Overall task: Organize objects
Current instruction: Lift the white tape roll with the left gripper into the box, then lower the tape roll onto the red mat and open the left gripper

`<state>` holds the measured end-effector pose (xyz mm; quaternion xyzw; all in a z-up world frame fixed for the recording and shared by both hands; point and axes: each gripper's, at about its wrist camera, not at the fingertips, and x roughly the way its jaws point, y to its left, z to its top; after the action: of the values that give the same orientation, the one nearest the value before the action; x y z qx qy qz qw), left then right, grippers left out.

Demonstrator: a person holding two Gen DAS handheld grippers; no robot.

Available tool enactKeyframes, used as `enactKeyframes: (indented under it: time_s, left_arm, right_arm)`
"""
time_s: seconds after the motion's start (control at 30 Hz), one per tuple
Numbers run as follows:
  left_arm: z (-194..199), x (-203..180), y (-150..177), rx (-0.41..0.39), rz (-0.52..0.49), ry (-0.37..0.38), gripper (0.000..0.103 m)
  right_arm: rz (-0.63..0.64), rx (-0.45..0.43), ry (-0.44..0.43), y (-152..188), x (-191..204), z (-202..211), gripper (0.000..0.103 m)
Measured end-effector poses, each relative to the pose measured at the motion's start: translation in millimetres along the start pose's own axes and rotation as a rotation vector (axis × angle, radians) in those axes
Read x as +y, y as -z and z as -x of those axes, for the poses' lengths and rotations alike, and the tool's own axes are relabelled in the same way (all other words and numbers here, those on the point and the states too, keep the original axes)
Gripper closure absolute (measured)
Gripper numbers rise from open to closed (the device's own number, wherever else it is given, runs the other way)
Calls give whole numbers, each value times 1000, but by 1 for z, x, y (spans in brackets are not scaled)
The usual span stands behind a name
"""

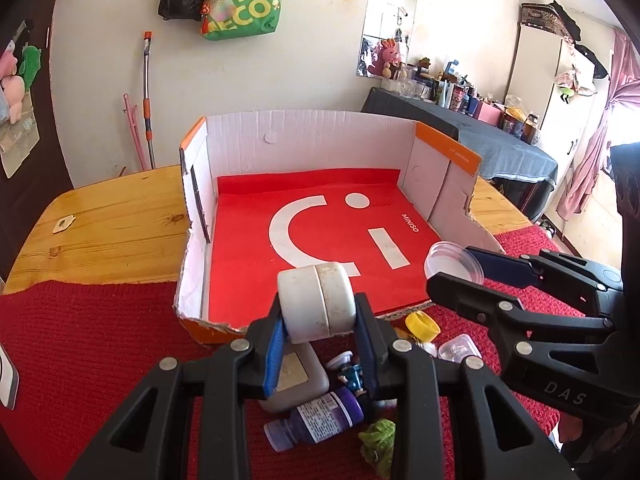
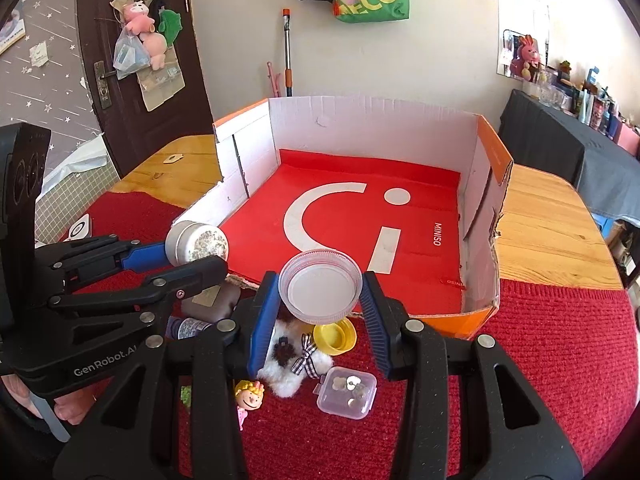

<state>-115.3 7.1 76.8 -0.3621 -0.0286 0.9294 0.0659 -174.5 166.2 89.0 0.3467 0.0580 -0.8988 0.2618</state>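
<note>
A white jar (image 1: 316, 300) is clamped in the left gripper (image 1: 320, 320), a clear lid (image 2: 320, 292) in the right gripper (image 2: 320, 300) (both at frame centre); release into the cardboard box (image 1: 304, 136) is called for next

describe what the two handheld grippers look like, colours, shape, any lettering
Both are matte black plastic with triangular cut-outs in the linkage arms and round silver pivot pins. The left gripper and right gripper each carry ribbed blue pads on their fingers. White lettering reads "GenRobot.AI" on the left body and "DAS" on the right. The left unit also has a boxy black housing with round lenses.
</note>
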Motion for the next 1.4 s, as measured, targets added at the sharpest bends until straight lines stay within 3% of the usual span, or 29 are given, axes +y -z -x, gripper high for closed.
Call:
enactKeyframes:
  time_s: [0.33, 0.73, 1.4]
  left_arm:
    - [-20, 4, -27, 9, -3, -7, 70]
    - [-58, 14, -47, 79, 14, 1, 70]
    - [-110, 24, -45, 224, 26, 7, 70]
  right_arm:
    - [-21, 31, -1, -19, -13, -19, 64]
    - [-53, 90, 2, -41, -30, -52, 64]
    - [-68, 240, 31, -40, -48, -101, 64]
